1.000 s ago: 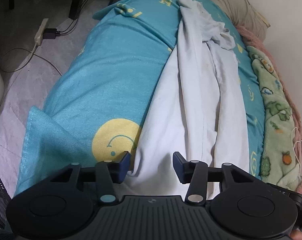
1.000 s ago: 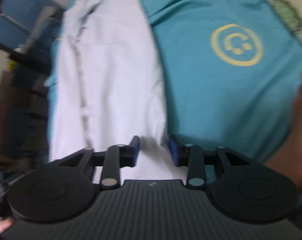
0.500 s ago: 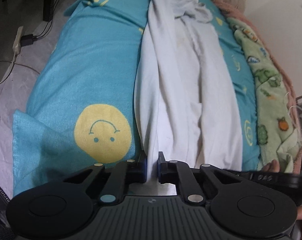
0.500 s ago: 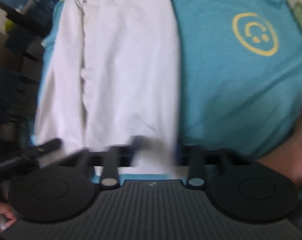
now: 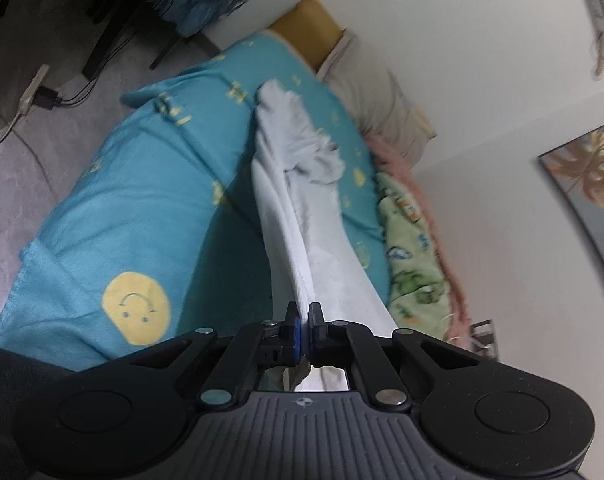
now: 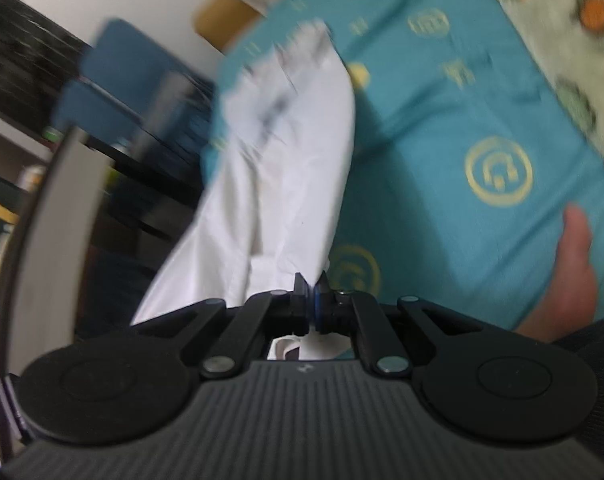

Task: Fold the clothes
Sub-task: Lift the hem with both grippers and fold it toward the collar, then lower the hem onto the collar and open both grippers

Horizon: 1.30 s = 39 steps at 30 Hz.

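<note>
A white garment stretches lengthwise over a teal blanket on the bed, its near end raised off the blanket. My left gripper is shut on that near hem, the cloth pinched between the blue pads. In the right wrist view the same white garment hangs up from the teal blanket, and my right gripper is shut on another part of its near edge. The far end of the garment lies bunched toward the pillow. The right view is motion-blurred.
A beige pillow and a green patterned blanket lie along the wall side. A power strip with cables sits on the floor to the left. A hand shows at right. Dark furniture stands beyond the bed.
Both grippers closed on the garment's near edge and lifted it off the blanket. The views tilted upward, so the wall and room show now.
</note>
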Tool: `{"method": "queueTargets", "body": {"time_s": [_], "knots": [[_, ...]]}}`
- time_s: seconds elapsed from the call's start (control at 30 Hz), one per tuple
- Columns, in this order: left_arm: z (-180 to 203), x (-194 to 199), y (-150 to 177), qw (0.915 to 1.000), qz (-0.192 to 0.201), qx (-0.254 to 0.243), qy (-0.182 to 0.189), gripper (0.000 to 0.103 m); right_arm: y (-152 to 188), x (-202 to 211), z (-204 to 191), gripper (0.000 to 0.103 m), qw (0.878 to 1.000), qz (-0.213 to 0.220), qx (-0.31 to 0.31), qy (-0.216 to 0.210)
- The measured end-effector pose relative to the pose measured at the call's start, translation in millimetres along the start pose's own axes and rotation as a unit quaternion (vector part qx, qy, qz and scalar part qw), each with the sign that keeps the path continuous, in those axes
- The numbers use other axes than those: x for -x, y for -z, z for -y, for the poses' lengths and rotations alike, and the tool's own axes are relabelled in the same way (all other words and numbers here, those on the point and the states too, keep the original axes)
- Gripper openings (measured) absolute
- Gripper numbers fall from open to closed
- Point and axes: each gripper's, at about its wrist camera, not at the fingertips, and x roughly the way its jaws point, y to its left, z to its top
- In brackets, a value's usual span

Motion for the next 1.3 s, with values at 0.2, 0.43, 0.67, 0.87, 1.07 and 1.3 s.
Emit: {"method": "queueTargets", "body": {"time_s": [0.2, 0.43, 0.67, 0.87, 1.07, 1.3], "knots": [[22, 34, 28, 0.9991, 0.013, 0.023, 0.034, 0.003, -1, 51, 5, 0.005, 0.998, 0.042, -0.009, -0.045], [17, 69, 67, 0.9983, 0.016, 0.044, 0.033, 0.003, 33, 81, 25, 0.005, 0.996, 0.051, -0.013, -0.065], [44, 63, 39, 0.9993, 0.025, 0.019, -0.019, 0.003, 15, 72, 20, 0.005, 0.997, 0.056, -0.014, -0.052], [73, 20, -12, 0.9957, 0.049, -0.04, -0.067, 0.004, -33, 38, 4, 0.006, 0.996, 0.081, -0.005, -0.045], [87, -52, -68, 0.9871, 0.079, -0.097, -0.099, 0.004, -90, -24, -4, 0.006, 0.993, 0.106, 0.024, -0.038], [80, -142, -114, 0.9736, 0.102, -0.151, -0.137, 0.004, -135, -108, -6, 0.006, 0.988, 0.127, 0.094, 0.006]]}}
